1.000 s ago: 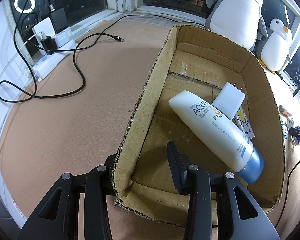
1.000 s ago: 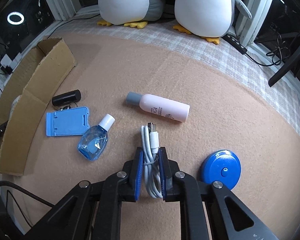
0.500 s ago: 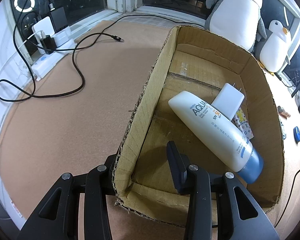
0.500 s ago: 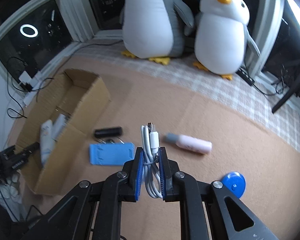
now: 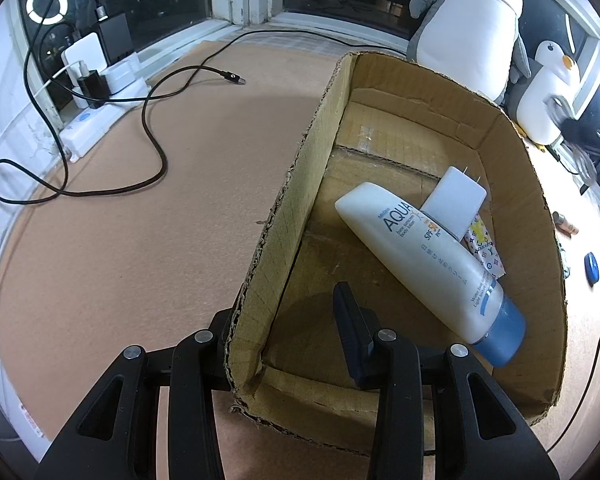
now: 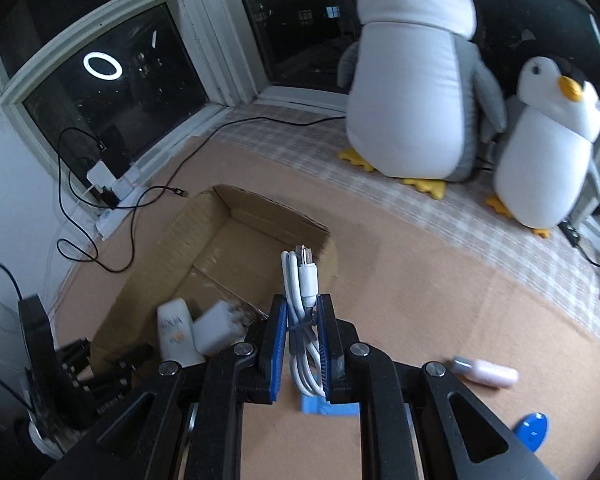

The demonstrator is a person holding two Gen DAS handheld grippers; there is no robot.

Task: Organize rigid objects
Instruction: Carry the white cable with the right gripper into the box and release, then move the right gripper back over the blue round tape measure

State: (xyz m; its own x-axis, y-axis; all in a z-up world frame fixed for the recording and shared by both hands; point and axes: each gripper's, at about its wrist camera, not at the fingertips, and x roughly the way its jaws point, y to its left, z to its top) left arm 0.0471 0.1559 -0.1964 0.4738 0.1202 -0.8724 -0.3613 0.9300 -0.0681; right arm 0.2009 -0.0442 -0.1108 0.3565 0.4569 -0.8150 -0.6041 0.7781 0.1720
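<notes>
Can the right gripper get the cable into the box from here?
Probably yes. The right gripper holds the cable above the box, whose top is open, with bare floor beyond the lotion.

lotion tube [image 5: 428, 256] lies in box [image 5: 292, 208], seemingly atop charger [image 5: 456, 200].

Brown cardboard box [image 5: 452, 92] ahead of the left tool [image 5: 284, 320] holds a white, blue-capped lotion tube [image 5: 428, 256], a white charger [image 5: 456, 202] and a multicoloured patterned packet [image 5: 485, 249]; the right tool [image 6: 302, 332], blue-padded, grips a white cable [image 6: 302, 280].

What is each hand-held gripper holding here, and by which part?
Right hand-held gripper: coiled white cable, pinched across the bundle's middle. Left hand-held gripper: clamped on the cardboard box side wall near a corner.
</notes>
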